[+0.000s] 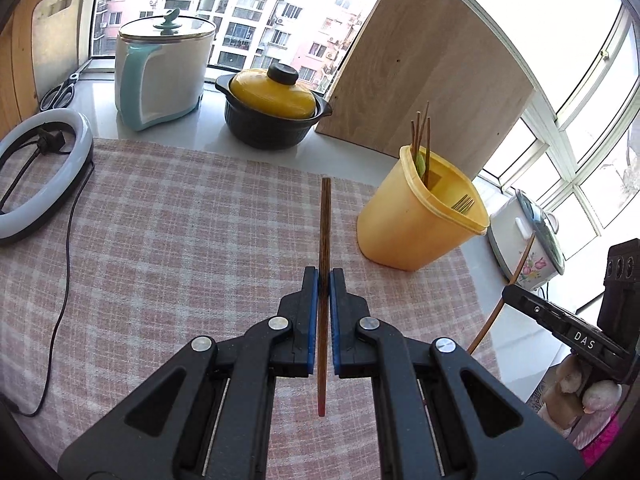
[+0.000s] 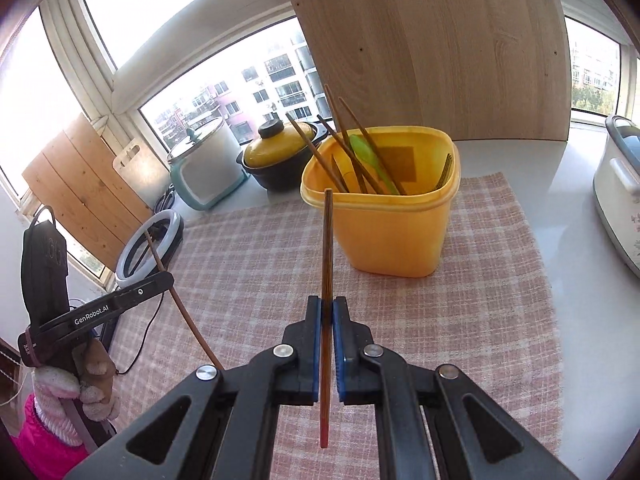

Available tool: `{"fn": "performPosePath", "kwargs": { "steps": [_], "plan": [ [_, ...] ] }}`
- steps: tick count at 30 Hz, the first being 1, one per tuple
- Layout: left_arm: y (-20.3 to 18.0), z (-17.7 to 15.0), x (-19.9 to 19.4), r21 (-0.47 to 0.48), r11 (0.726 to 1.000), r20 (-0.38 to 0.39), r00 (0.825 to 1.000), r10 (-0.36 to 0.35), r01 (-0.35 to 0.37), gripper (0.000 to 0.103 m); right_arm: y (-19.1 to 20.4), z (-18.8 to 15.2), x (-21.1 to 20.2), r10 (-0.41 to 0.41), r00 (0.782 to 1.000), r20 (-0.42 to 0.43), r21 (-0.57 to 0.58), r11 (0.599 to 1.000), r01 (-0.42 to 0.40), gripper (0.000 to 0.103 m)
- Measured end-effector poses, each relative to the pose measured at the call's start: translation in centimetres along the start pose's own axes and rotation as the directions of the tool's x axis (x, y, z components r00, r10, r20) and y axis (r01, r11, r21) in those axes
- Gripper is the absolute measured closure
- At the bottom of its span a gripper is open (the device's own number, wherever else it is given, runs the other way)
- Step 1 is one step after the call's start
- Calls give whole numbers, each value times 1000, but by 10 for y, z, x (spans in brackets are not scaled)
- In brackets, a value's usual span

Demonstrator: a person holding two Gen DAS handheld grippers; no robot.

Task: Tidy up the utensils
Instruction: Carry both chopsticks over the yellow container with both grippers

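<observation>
My left gripper point(image 1: 324, 274) is shut on a brown wooden chopstick point(image 1: 325, 224) that points forward over the checked cloth. My right gripper point(image 2: 327, 302) is shut on another brown chopstick point(image 2: 327, 240), its tip just short of the yellow utensil holder point(image 2: 394, 236). The holder stands on the cloth and holds several chopsticks point(image 2: 340, 152), a green spoon point(image 2: 370, 162) and forks point(image 2: 446, 170). In the left wrist view the holder point(image 1: 416, 224) is ahead to the right. The right gripper point(image 1: 520, 296) shows at the right edge there; the left gripper point(image 2: 166, 280) shows at the left in the right wrist view.
A pink checked cloth point(image 1: 180, 220) covers the counter. Behind it stand a white and teal kettle point(image 1: 160, 76), a black pot with a yellow lid point(image 1: 272, 108) and a leaning wooden board point(image 1: 432, 80). A ring light point(image 1: 36, 176) with a cable lies left. A white cooker point(image 2: 620, 204) stands right.
</observation>
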State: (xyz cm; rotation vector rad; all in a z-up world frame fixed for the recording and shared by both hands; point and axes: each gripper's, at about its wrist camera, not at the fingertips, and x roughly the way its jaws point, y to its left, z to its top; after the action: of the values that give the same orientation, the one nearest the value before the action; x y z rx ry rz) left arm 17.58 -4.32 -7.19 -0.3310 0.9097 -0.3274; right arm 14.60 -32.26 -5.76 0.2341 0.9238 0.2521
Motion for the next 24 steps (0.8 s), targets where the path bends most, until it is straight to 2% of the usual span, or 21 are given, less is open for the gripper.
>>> {"fn": "performPosePath", "kwargs": {
  "steps": [12,17,24],
  "plan": [
    [-36,37,-10,43,997,80,994,-75,72,100,-14,32,-48,-15,990,137,20,1000,13,100],
    [-51,56,-10,63,995,114,989,-90,83,100,-25,56,-63,-23,980,200,32,999,17,100],
    [-66,86,-11,51,994,181,978,-105,98,100,-43,93,-73,-1,963,269,76,997,-20,100]
  ]
}}
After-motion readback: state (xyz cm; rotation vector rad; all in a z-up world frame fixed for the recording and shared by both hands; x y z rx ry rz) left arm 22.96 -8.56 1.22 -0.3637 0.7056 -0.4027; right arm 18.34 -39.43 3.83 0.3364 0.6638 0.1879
